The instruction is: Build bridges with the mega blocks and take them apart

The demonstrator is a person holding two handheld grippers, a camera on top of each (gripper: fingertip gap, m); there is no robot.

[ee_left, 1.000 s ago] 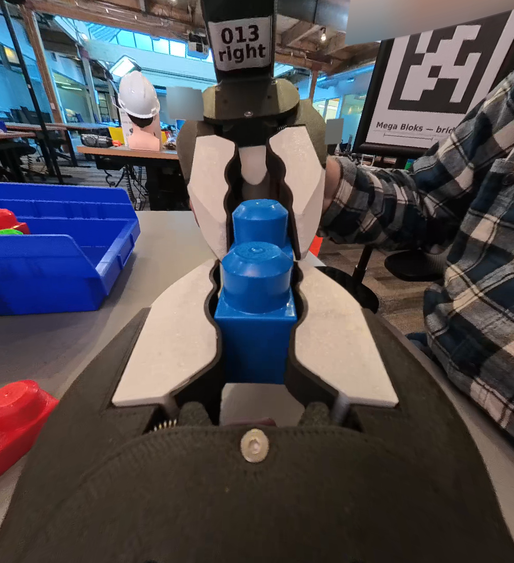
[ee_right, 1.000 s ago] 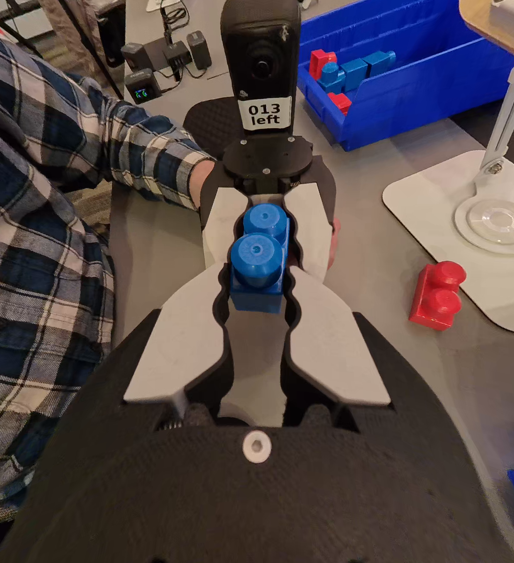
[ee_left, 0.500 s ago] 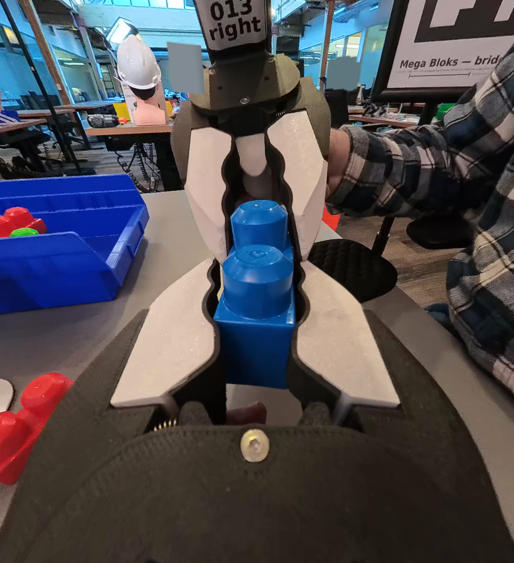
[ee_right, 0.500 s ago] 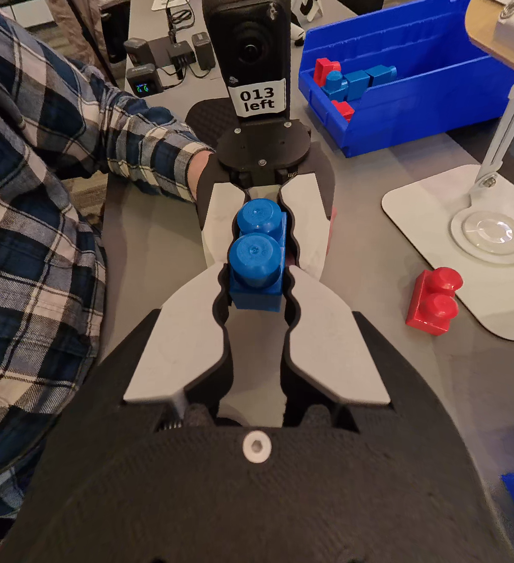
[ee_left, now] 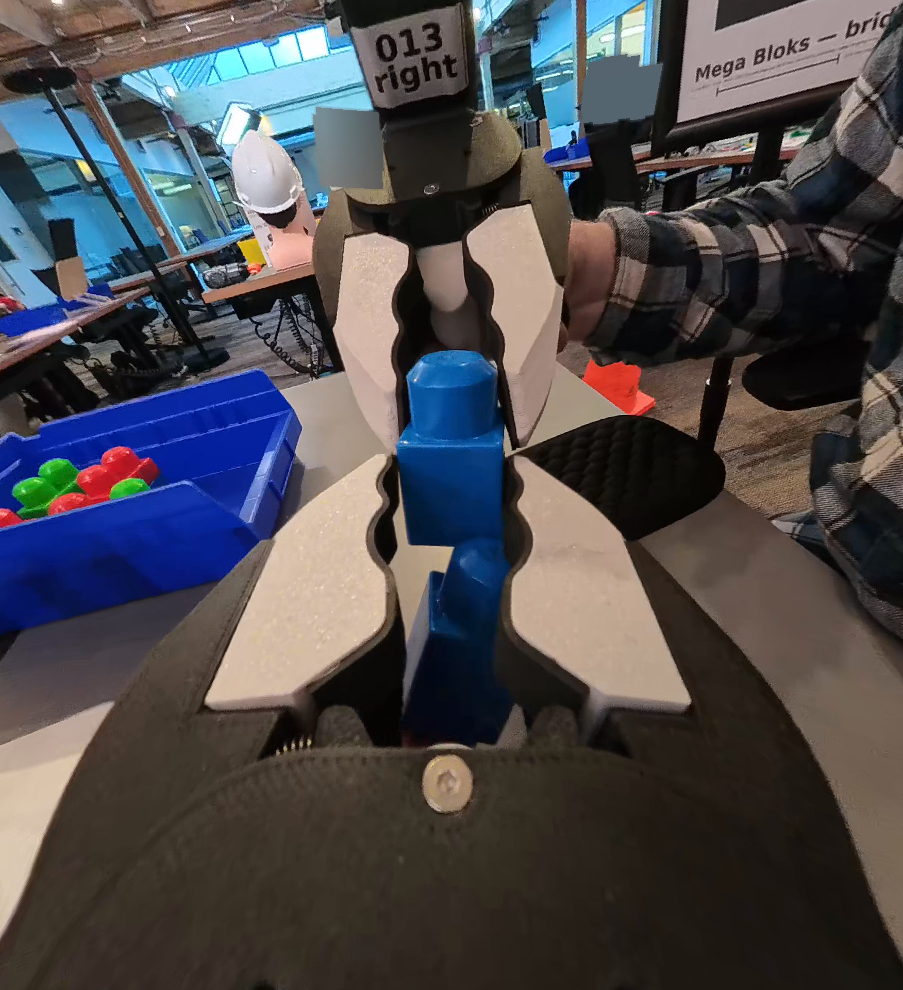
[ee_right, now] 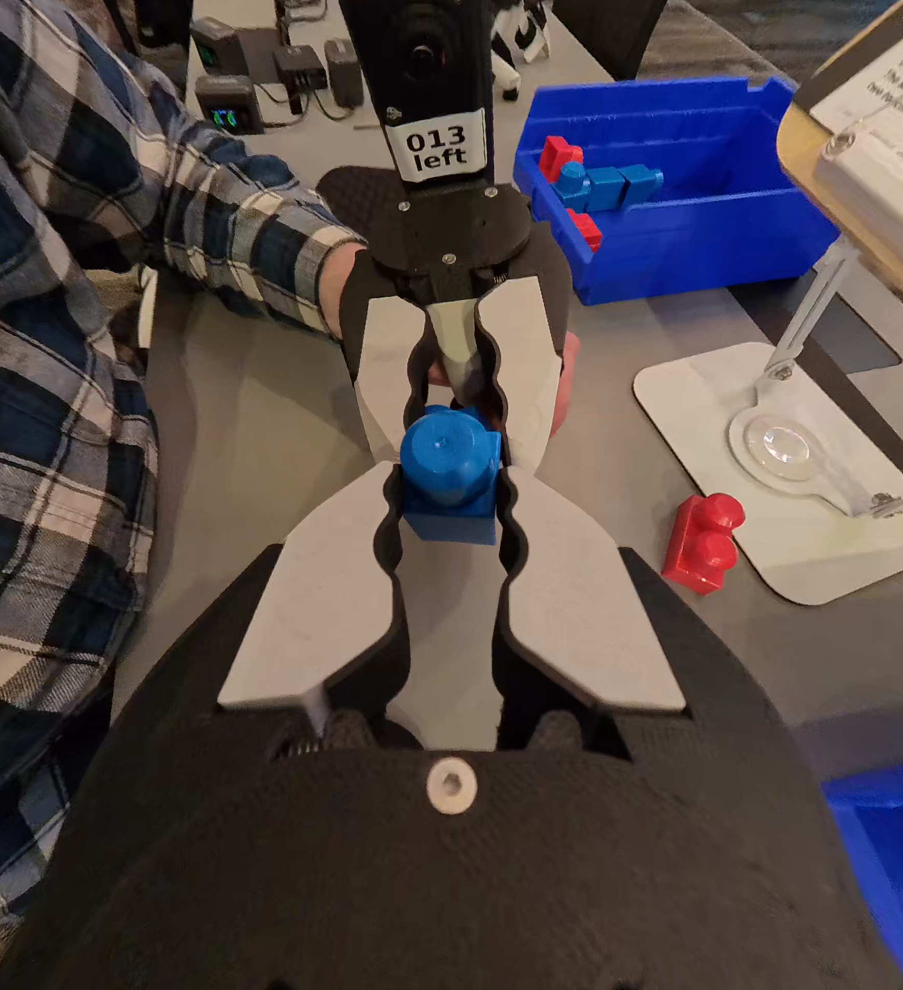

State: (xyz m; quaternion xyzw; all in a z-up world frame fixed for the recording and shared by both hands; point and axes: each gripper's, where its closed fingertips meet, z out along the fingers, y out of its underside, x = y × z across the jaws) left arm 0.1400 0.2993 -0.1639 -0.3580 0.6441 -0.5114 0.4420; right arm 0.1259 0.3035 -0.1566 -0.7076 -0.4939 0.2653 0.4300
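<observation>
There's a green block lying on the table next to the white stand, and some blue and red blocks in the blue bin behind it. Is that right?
Not quite: the block beside the white stand is red, not green, as the right wrist view shows. The blue bin behind does hold blue and red blocks.

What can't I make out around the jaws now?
Left wrist view: whether the left gripper presses the tilted lower blue block; shadowed between the jaws.
Right wrist view: that block, mostly behind the upper blue block.
Right wrist view: near blue bin, cut by the frame corner.
</observation>
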